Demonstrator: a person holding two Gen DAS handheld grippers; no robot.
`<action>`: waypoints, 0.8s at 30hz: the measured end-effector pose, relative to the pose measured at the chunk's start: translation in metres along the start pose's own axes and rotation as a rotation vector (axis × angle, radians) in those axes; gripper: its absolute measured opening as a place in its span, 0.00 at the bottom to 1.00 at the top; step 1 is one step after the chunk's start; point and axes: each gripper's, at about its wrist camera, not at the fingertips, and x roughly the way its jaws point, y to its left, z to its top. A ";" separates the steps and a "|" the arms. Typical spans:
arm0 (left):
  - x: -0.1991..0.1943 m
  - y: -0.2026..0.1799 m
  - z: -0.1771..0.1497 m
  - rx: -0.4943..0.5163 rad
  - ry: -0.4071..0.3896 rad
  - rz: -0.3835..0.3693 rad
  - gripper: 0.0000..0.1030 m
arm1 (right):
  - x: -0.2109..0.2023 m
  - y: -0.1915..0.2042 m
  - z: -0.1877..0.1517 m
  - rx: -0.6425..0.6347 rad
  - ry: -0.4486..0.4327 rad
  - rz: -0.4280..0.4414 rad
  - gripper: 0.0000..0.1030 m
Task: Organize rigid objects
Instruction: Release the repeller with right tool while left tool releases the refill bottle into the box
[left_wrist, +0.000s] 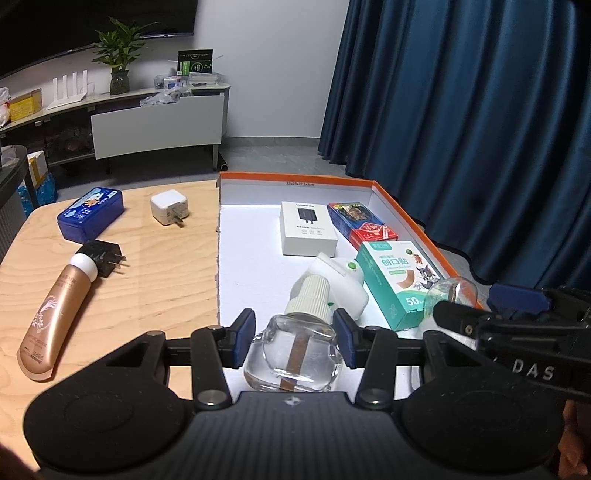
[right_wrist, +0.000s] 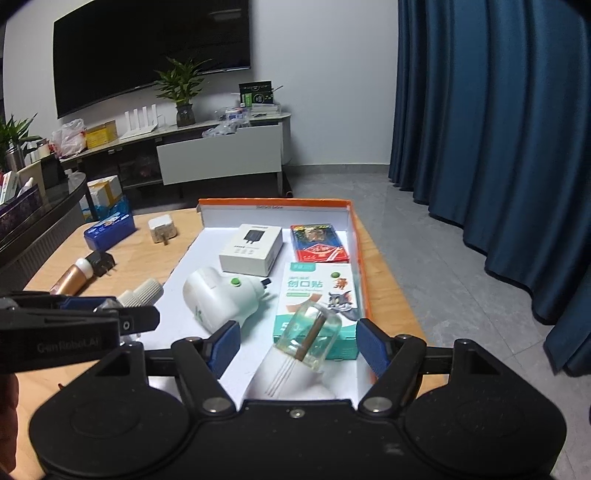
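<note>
A living room with a dark wall television, a low white media shelf and heavy blue curtains lies behind a pale wooden desk (left_wrist: 122, 295), on which sits a shallow orange-rimmed white box lid (left_wrist: 295, 178) serving as the tray. Inside it lie a white charger box (left_wrist: 308, 229), a red-and-blue card pack (left_wrist: 360, 223), a teal plaster carton (left_wrist: 397, 280) and a white plug-in vaporiser (right_wrist: 218, 295).

The left hand-held gripper (left_wrist: 293, 339) has its blue pads apart on either side of a clear liquid refill bottle with a ribbed white cap (left_wrist: 295, 354); whether they touch the glass I cannot tell. The right hand-held gripper (right_wrist: 295, 343) stands open around a second clear wick bottle (right_wrist: 312, 339), which rests at the tray's near end.

The step looks like setting both bottles down in the tray. Next comes backing out cleanly, then fetching the blue tin (left_wrist: 90, 214), white adapter (left_wrist: 170, 211), black plug (left_wrist: 107, 258) and bronze tube (left_wrist: 55, 314).
</note>
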 end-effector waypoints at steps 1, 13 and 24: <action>0.001 -0.001 -0.001 0.001 0.004 -0.003 0.46 | -0.001 -0.001 0.000 0.003 -0.006 -0.001 0.81; 0.002 -0.011 -0.005 0.023 0.025 -0.095 0.54 | -0.013 0.000 0.007 0.010 -0.044 -0.026 0.81; -0.020 0.023 0.003 -0.031 -0.024 -0.009 0.64 | -0.017 0.025 0.014 -0.007 -0.035 0.032 0.82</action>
